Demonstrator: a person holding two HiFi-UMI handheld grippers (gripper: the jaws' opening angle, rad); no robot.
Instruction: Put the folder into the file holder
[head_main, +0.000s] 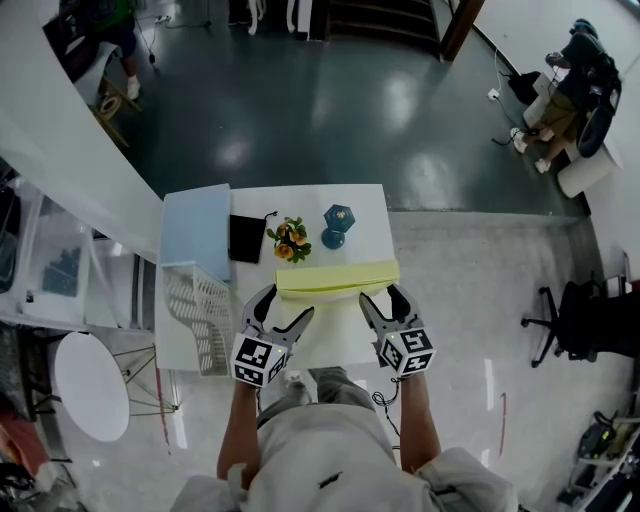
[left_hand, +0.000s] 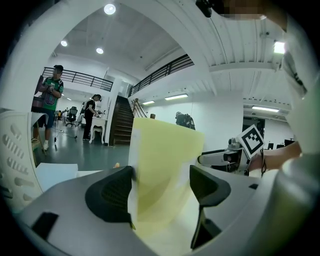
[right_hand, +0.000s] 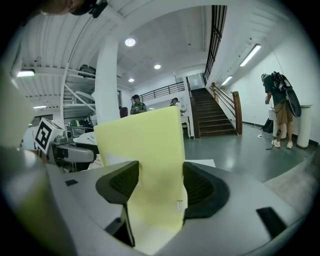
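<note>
Yellow folder (head_main: 337, 277) is clamped endwise in fingers of left gripper (head_main: 288, 301) and right gripper (head_main: 381, 296).

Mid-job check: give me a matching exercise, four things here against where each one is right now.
1 yellow paper folder
2 white perforated plastic file holder
3 dark teal faceted vase
4 flat black notebook

A left side of white table
B right of the orange flowers
C left of the orange flowers
D gripped by left gripper and right gripper

Pairs: 1-D, 2-A, 3-B, 4-C
</note>
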